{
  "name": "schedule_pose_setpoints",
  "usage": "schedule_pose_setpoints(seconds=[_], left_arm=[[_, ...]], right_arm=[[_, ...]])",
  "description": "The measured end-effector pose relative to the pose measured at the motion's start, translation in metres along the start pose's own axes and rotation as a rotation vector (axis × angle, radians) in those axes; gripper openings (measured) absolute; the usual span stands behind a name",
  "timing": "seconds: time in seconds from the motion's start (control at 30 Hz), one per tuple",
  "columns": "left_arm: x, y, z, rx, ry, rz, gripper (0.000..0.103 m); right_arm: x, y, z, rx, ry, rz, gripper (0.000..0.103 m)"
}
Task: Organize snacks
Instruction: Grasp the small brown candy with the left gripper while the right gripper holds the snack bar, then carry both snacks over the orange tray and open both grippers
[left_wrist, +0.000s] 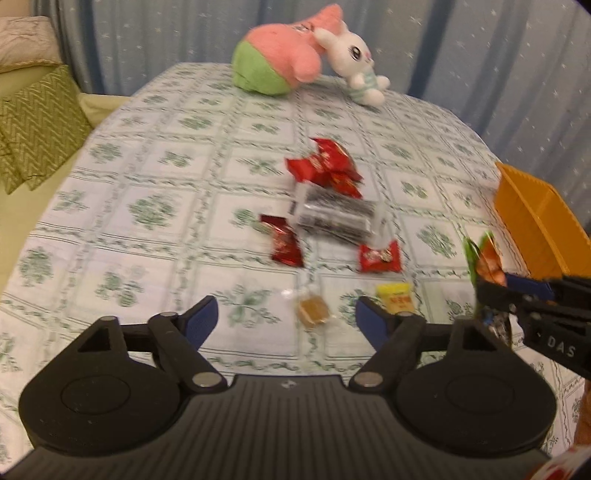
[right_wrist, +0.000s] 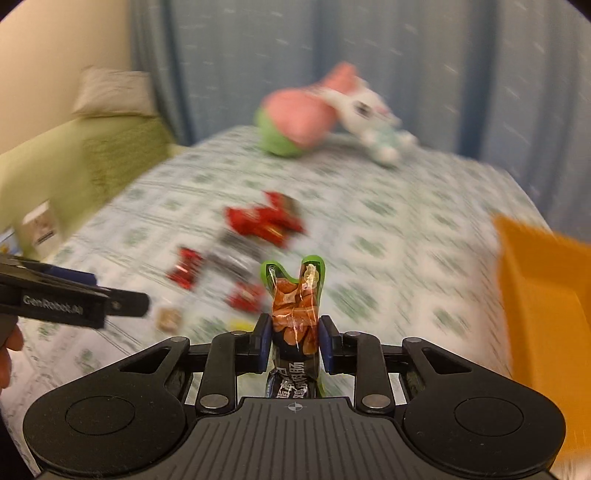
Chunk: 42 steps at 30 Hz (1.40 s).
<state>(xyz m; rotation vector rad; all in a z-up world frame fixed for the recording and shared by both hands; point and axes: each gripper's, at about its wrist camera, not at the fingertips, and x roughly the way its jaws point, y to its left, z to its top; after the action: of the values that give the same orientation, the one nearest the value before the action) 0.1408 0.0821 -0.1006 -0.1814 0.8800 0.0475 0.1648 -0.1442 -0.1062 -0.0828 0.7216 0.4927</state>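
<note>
Snacks lie scattered on the green-patterned tablecloth (left_wrist: 147, 221): a pile of red packets (left_wrist: 325, 166), a dark clear-wrapped pack (left_wrist: 336, 219), two red candies (left_wrist: 282, 240) (left_wrist: 380, 254), a yellow sweet (left_wrist: 395, 297) and a small brown sweet (left_wrist: 312, 312). My left gripper (left_wrist: 286, 319) stands open low over the cloth, the brown sweet just beyond its gap, untouched. My right gripper (right_wrist: 293, 336) is shut on a green-edged packet (right_wrist: 295, 295) of orange pieces, held upright above the table. In the left wrist view that packet (left_wrist: 485, 258) hangs beside the orange bin (left_wrist: 535, 221).
The orange bin (right_wrist: 546, 295) stands at the table's right edge. A pink-and-green plush (left_wrist: 280, 59) and a white bunny plush (left_wrist: 358, 62) lie at the far edge. Green cushions (left_wrist: 37, 122) sit off the left side. Blue curtains hang behind.
</note>
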Motion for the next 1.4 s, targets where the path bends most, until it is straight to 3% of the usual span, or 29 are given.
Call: schedule_pose_setpoints(seconds=[0.2,0.53,0.73,1.0,1.2,1.4], left_arm=[[0.024,-0.016,-0.008,0.038,0.0,0.014,0.052],[0.03,-0.032,-0.014,0.117,-0.047,0.079,0.018],[0.024,-0.036,-0.021,0.126,-0.046,0.092,0.018],[-0.002,-0.051,-0.022,0.115,-0.052,0.042,0.018],[-0.026,-0.089,-0.009,0.147,-0.095,-0.04,0.018],[-0.038,-0.157,0.01,0.225,-0.135,-0.178,0.018]], right_arm=[[0.002,-0.028,-0.027,0.087,0.059,-0.059,0.027],[0.007,-0.027,-0.04,0.052,0.062,-0.075,0.031],[0.007,-0.023,-0.043,0.025,0.051,-0.084,0.032],[-0.015,-0.025,-0.041,0.056,0.013,-0.089,0.03],[-0.061,-0.04,-0.027,0.143,-0.072,-0.114,0.03],[-0.109,-0.085,-0.009,0.226,-0.135,-0.185,0.03]])
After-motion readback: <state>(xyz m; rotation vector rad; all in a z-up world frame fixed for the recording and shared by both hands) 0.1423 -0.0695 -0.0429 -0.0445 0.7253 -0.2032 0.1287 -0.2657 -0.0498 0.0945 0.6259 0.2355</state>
